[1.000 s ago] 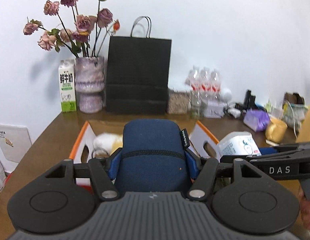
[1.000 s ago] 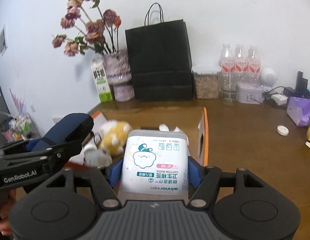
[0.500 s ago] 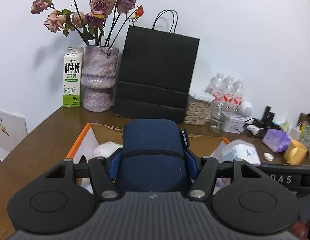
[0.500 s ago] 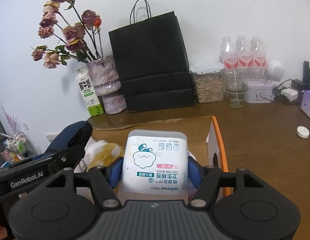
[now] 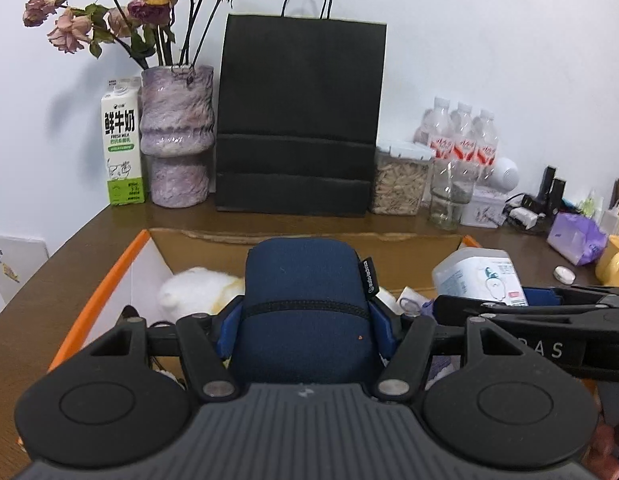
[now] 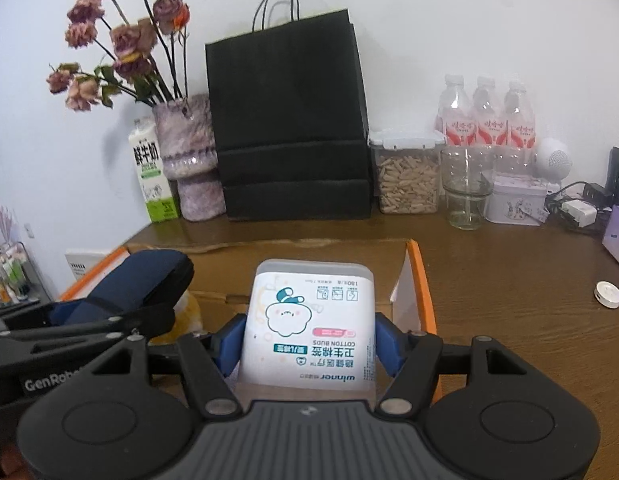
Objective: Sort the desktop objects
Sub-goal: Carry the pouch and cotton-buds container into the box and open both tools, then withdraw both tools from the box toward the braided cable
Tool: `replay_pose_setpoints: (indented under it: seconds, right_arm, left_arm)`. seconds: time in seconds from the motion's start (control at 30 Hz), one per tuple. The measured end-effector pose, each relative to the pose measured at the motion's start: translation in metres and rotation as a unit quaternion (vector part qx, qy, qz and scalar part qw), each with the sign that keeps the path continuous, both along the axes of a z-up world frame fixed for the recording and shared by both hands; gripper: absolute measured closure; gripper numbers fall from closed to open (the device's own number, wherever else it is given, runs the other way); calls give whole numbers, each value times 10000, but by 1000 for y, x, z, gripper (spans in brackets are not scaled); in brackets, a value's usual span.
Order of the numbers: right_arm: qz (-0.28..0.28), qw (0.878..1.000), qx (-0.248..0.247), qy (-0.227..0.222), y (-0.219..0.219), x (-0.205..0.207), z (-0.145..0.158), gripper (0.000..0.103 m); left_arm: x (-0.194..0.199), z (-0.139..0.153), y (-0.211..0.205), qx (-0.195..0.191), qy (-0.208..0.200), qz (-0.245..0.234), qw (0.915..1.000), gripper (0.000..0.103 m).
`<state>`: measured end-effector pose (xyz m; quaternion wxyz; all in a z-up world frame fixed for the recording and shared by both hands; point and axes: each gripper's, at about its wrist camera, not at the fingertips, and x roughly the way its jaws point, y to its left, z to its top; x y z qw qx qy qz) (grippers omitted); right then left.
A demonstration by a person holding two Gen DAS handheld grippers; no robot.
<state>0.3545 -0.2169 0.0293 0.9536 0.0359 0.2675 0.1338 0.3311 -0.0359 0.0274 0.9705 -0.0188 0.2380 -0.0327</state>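
Left gripper [image 5: 305, 320] is clamped on a navy blue pouch [image 5: 303, 304], blue pads pressing both its sides; the pouch hangs over the open cardboard box [image 5: 97, 292], which has an orange rim. Right gripper [image 6: 309, 344] is clamped on a white cotton buds box [image 6: 309, 324], label upside down, also over the cardboard box near its right wall. In the left wrist view the cotton buds box sits at 3 o'clock of the pouch, close beside it; in the right wrist view the pouch is at 9 o'clock.

Inside the cardboard box: a white-and-yellow plush toy [image 5: 193, 288] at 9 o'clock of the pouch, and small items under the grippers, too hidden to name.

The cardboard box sits on a brown wooden table [image 6: 509, 280]. At 12 o'clock, against the wall: black paper bag [image 5: 299, 120], purple vase [image 5: 175, 136] with dried roses, milk carton [image 5: 121, 144] at its left. At 1–2 o'clock: clear container of grain [image 6: 405, 172], glass jar [image 6: 465, 188], three water bottles [image 6: 485, 116], a tin [image 6: 515, 202]. Small white round cap [image 6: 607, 294] at 3 o'clock on the table.
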Motion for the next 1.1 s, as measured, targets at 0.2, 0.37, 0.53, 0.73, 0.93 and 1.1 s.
replay_pose_setpoints:
  seconds: [0.2,0.37,0.53,0.73,0.93,1.1]
  right_arm:
    - [2,9999,-98,56,1,3,-7,38]
    - [6,10000,-19,45,0,-1,-7,33]
    - [-83,9997,224,-107,-9,-10,1,7]
    - [46,9992,160,-368,-4,-29,10,0]
    - [38,9985,23,-553,-1,-40,15,0]
    - [-3,9983,21,-579,-4,-42,15,0]
  left_arm:
    - [4,-6,-1,39,83,79,9999,39]
    - [4,-4,4,-24,90,149,9998,31]
    - [-13,6,8,314,-407,652,9965,0]
    - [-31,14,15,214,-644,668,9955,0]
    - [-36,18,14,265,-695,702,9948,0]
    - [-39,18,13,281,-706,702,9946,0]
